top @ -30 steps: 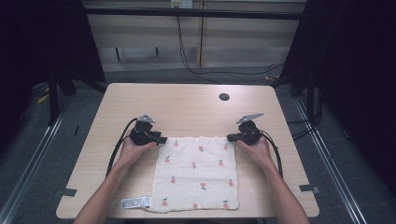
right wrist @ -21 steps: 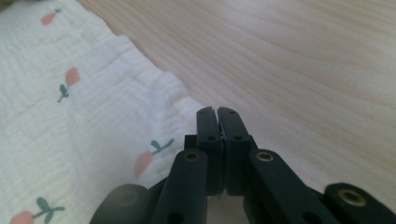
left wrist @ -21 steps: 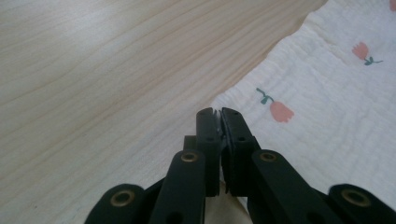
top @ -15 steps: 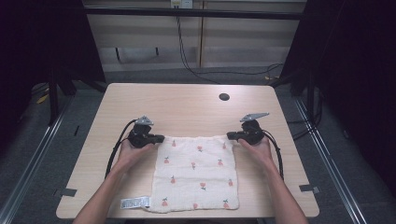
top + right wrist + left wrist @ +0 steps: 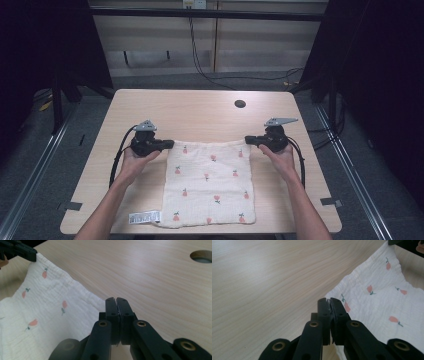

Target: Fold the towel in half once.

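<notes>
A white cloth (image 5: 207,185) printed with small pink flowers lies on the wooden table (image 5: 200,112), its near part flat. My left gripper (image 5: 170,144) is shut on the cloth's far left corner. In the left gripper view the jaws (image 5: 330,301) meet with a sliver of cloth (image 5: 377,302) pinched at their tips. My right gripper (image 5: 247,140) is shut on the far right corner, and in the right gripper view the cloth (image 5: 45,302) runs up to its closed jaws (image 5: 116,300). The far edge hangs stretched between the two grippers, slightly off the table.
A round hole (image 5: 240,104) is cut in the table beyond the right gripper, also seen as a hole (image 5: 201,256) in the right gripper view. A white label (image 5: 145,217) sticks out at the cloth's near left corner. Metal rails run along the floor on both sides.
Both hands have risen a little, taking the cloth's far corners with them. The far edge now sits higher and tauter between the grippers.
</notes>
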A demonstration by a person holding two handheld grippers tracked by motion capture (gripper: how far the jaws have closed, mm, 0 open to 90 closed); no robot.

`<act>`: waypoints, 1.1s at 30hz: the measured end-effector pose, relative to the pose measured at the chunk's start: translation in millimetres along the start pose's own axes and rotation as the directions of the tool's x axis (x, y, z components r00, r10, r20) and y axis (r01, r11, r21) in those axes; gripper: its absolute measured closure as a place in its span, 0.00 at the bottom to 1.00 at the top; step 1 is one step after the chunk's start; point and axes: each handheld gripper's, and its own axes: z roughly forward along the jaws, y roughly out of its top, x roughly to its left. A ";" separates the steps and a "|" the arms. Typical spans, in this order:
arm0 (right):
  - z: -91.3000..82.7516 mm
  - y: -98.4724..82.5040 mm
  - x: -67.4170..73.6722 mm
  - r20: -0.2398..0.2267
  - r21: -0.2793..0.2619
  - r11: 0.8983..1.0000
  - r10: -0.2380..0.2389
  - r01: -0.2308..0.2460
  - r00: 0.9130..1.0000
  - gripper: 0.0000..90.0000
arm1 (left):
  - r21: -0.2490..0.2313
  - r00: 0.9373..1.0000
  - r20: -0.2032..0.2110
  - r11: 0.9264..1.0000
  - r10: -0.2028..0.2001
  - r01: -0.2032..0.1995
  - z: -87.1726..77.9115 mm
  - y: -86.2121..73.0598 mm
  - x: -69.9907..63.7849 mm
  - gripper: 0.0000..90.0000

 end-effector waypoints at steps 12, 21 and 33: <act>-8.6 21.7 -0.4 -0.023 -0.070 0.997 -0.030 0.028 0.999 0.99 | -0.082 0.999 -0.034 0.996 0.015 -0.018 -13.5 14.4 4.8 0.97; -21.4 19.6 8.7 -0.038 -0.087 0.996 -0.026 0.023 0.999 0.99 | -0.084 0.999 -0.035 0.996 0.031 -0.033 -24.4 10.9 -5.0 0.97; -47.0 17.1 35.9 -0.048 -0.045 0.995 -0.096 0.094 0.994 0.99 | -0.104 0.999 -0.020 0.993 0.048 -0.050 -50.2 1.7 -20.5 0.97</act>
